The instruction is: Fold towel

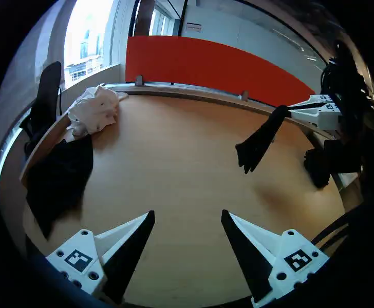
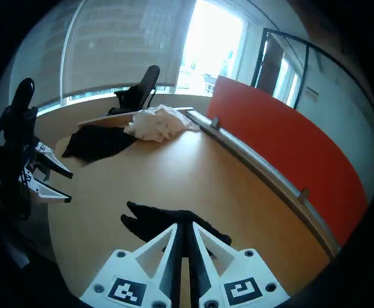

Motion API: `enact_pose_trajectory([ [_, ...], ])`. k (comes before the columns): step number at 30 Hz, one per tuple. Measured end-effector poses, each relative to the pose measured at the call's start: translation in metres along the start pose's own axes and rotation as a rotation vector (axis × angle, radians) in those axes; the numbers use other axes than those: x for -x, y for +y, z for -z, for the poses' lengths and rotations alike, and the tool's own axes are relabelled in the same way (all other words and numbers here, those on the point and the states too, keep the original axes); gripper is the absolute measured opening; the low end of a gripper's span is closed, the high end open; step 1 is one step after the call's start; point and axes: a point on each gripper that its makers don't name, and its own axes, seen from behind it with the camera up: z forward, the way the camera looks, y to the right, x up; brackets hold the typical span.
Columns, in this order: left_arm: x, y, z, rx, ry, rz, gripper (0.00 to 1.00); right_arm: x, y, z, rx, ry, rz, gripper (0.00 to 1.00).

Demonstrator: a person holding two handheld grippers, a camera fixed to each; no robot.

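A small black towel (image 1: 256, 143) hangs above the wooden table (image 1: 187, 154), pinched by one corner in my right gripper (image 1: 285, 110). In the right gripper view the same towel (image 2: 156, 220) droops just past the right gripper (image 2: 186, 226), whose fingers are closed together on it. My left gripper (image 1: 187, 213) hovers low over the table's near side, open, with nothing between its fingers. From the right gripper view, the left gripper (image 2: 70, 187) shows at the far left, apart from the towel.
A crumpled white cloth (image 1: 94, 110) lies at the table's far left corner, with a larger black cloth (image 1: 58, 179) draped over the left edge beside it. An orange divider (image 1: 212, 66) runs along the back edge. A dark office chair (image 1: 45, 102) stands by the window.
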Motion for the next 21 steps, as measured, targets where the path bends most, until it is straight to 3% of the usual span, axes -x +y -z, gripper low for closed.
enact_pose_trajectory([
  [12, -0.001, 0.0, -0.001, 0.003, -0.003, -0.003, 0.96, 0.003, 0.009, 0.007, 0.011, -0.001, -0.007, 0.05],
  [21, -0.005, -0.002, -0.002, 0.001, -0.003, -0.009, 0.96, 0.016, 0.032, 0.024, 0.031, -0.019, -0.017, 0.05],
])
